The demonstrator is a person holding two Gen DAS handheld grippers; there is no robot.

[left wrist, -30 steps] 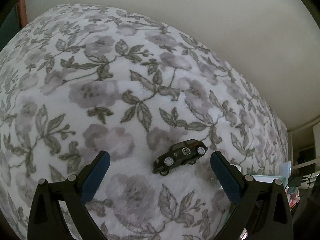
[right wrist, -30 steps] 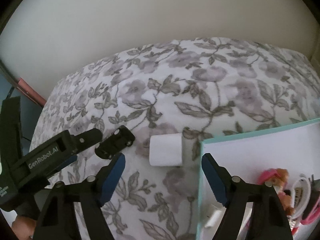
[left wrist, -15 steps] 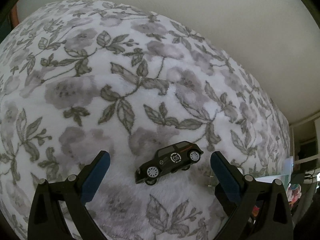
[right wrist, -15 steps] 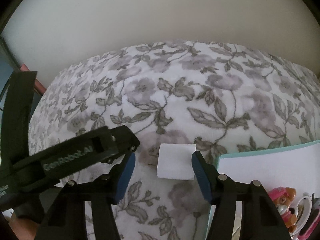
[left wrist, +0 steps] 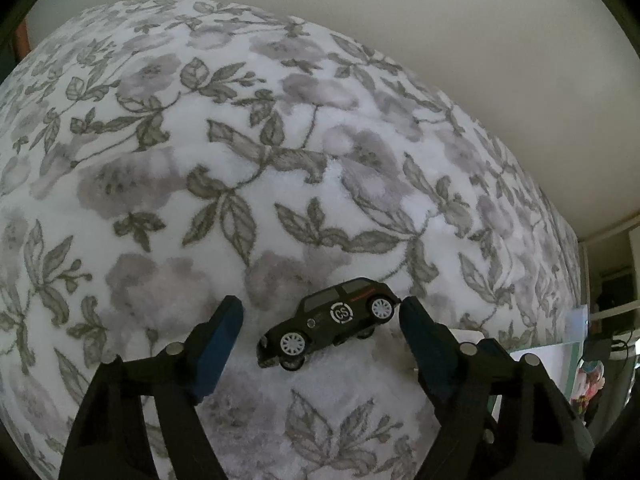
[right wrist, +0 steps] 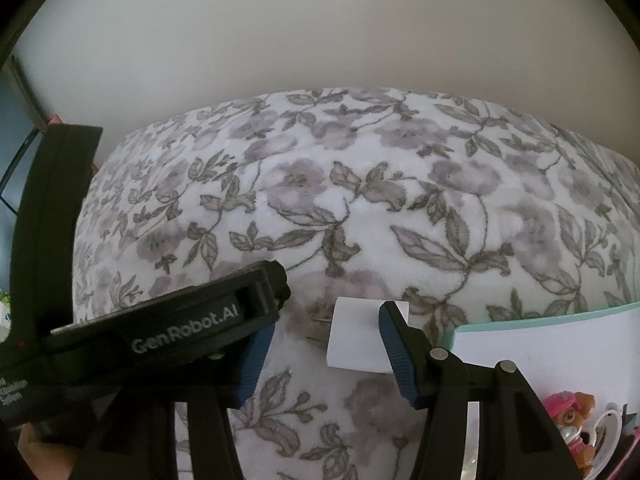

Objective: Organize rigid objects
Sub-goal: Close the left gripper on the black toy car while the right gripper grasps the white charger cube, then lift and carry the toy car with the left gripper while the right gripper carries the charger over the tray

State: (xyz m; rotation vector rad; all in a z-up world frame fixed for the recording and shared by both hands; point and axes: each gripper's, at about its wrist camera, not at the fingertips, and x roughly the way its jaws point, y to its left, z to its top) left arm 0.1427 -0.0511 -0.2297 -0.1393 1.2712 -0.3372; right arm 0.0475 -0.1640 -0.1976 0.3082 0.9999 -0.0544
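Observation:
A black toy car (left wrist: 328, 322) lies on the floral blanket (left wrist: 240, 160), between the fingers of my left gripper (left wrist: 320, 318). The jaws are part closed; the right finger touches the car's rear and the left finger stands apart. A white plug adapter (right wrist: 360, 338) lies on the blanket between the fingers of my right gripper (right wrist: 324, 344), whose right finger overlaps its edge. The jaws are still apart. The left gripper's body (right wrist: 180, 320) covers my right gripper's left finger.
A white box with a teal rim (right wrist: 540, 316) sits at the right and holds a pink toy figure (right wrist: 568, 412) and other small items. It also shows at the far right of the left wrist view (left wrist: 560, 348). A wall rises behind the bed.
Both grippers have moved in and narrowed. The left now straddles the car, its right finger touching it. The right now straddles the white adapter.

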